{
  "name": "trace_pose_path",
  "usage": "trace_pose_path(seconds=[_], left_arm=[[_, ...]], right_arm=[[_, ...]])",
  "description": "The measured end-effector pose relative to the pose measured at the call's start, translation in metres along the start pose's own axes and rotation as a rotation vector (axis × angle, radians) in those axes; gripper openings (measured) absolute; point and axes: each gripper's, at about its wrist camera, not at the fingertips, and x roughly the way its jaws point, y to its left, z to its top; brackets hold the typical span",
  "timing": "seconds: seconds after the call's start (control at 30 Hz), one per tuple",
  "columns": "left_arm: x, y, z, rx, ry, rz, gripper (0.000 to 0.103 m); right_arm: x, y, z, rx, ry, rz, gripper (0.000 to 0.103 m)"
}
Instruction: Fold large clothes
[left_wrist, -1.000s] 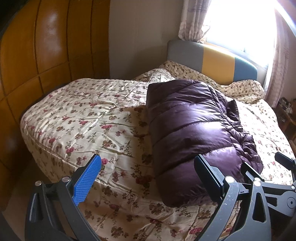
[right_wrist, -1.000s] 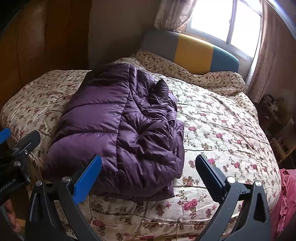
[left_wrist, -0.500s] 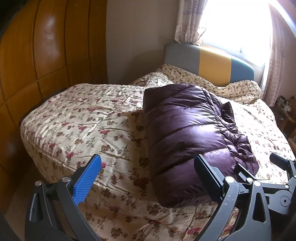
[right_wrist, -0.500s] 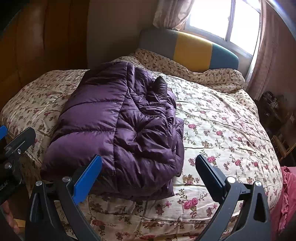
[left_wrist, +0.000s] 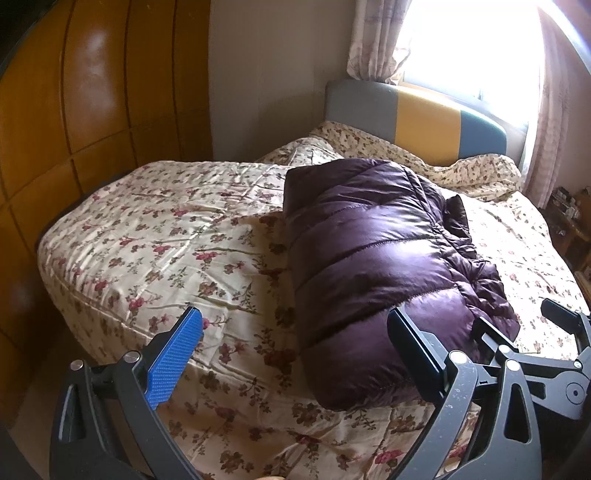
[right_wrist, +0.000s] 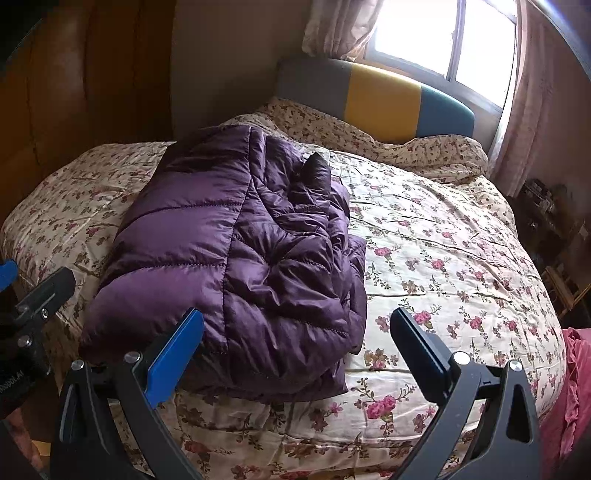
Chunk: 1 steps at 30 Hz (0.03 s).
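Left wrist: left tongs (left_wrist: 295, 354) wide apart, empty; right tongs (right_wrist: 297, 354) likewise, above folded jacket (right_wrist: 236, 258).

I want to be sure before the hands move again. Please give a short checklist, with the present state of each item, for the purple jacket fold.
1. Left gripper open, holding nothing: ok.
2. Right gripper open, holding nothing: ok.
3. Purple jacket lies folded on the bed: ok.
4. Smooth fold edge on its left side: ok.
5. Right side flat and tidy: not ok, bunched layers.
6. Sleeves fully tucked inside: cannot tell.
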Motion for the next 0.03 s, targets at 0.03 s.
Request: trace_pose_path(seconds=[0.03], left_arm=[[-0.0001,0.0006,-0.0001,-0.001,-0.001,0.007,0.099]], right_arm=[[-0.0003,0.0004,0.0008,0.003,-0.003,0.002,0.101]])
